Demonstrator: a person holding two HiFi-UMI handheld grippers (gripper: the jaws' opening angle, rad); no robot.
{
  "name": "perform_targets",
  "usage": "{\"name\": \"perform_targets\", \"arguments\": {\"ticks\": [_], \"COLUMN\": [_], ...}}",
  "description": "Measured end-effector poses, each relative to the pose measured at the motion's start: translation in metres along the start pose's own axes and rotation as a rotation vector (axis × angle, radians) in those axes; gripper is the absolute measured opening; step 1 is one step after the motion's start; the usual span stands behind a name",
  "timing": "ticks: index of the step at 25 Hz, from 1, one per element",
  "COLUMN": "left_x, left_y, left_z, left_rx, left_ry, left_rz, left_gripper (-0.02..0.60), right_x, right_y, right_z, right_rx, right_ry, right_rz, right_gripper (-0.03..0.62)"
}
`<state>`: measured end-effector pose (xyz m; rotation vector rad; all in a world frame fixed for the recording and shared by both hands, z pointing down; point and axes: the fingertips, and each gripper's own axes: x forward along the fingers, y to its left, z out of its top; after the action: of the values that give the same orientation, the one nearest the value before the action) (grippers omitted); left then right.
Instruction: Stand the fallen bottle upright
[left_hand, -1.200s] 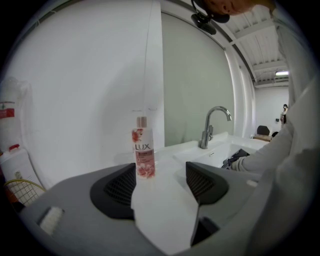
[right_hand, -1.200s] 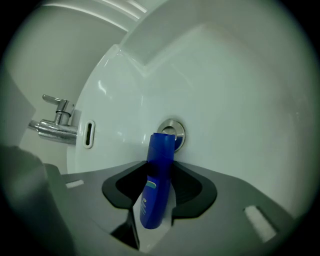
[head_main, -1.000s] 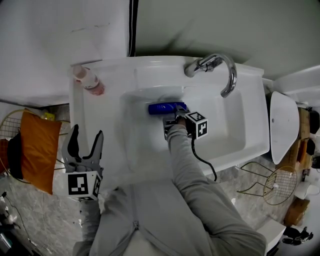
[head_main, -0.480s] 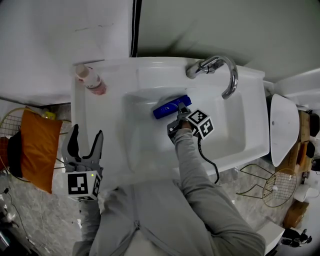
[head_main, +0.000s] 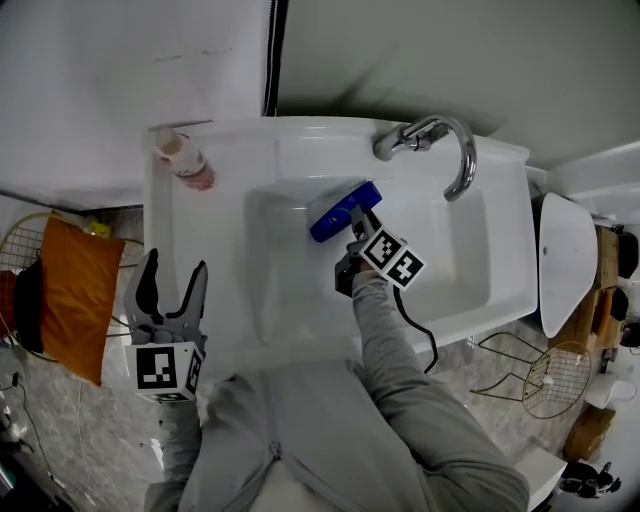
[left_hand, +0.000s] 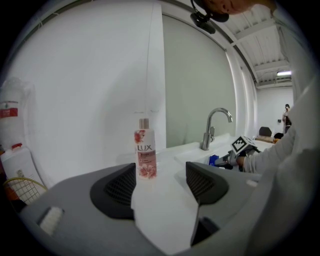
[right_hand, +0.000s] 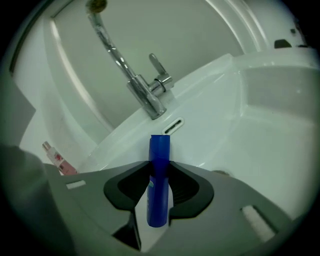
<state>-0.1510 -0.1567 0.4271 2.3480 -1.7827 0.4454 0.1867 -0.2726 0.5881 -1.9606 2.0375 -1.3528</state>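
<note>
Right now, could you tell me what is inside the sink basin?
Only a blue bottle, tilted between the right gripper's closing jaws. The sink floor under the arm is covered.

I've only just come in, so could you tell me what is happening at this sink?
A person works at a white sink with two grippers. The right gripper is closing its fingers on the blue bottle in the basin; the bottle is not yet upright. The left gripper hangs open and empty by the sink's left edge. A pink Lux bottle stands at the back corner.
</note>
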Motion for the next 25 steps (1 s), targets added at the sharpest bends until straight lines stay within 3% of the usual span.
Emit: {"name": "perform_targets", "arguments": {"ticks": [8,17,25], "left_x": [-0.001,-0.005,-0.007], "left_y": [0.001,0.001,0.005], "left_z": [0.001,0.002,-0.003], "left_rx": [-0.021,-0.01,-0.041], "left_ry": [-0.019,-0.02,-0.034], "left_rz": [0.009,0.008,0.022], "left_gripper": [0.339,0.339,0.339], "right_x": [-0.013,-0.032,-0.061], "right_y": [0.033,0.069,0.12], "right_z": [0.004,0.016,0.056], "right_rx": [-0.296,-0.474,-0.59], "right_ry": [-0.036,-0.11,-0.263], "right_rz": [0.037,0.12,0.221], "right_gripper": [0.115,0.112,0.112]}}
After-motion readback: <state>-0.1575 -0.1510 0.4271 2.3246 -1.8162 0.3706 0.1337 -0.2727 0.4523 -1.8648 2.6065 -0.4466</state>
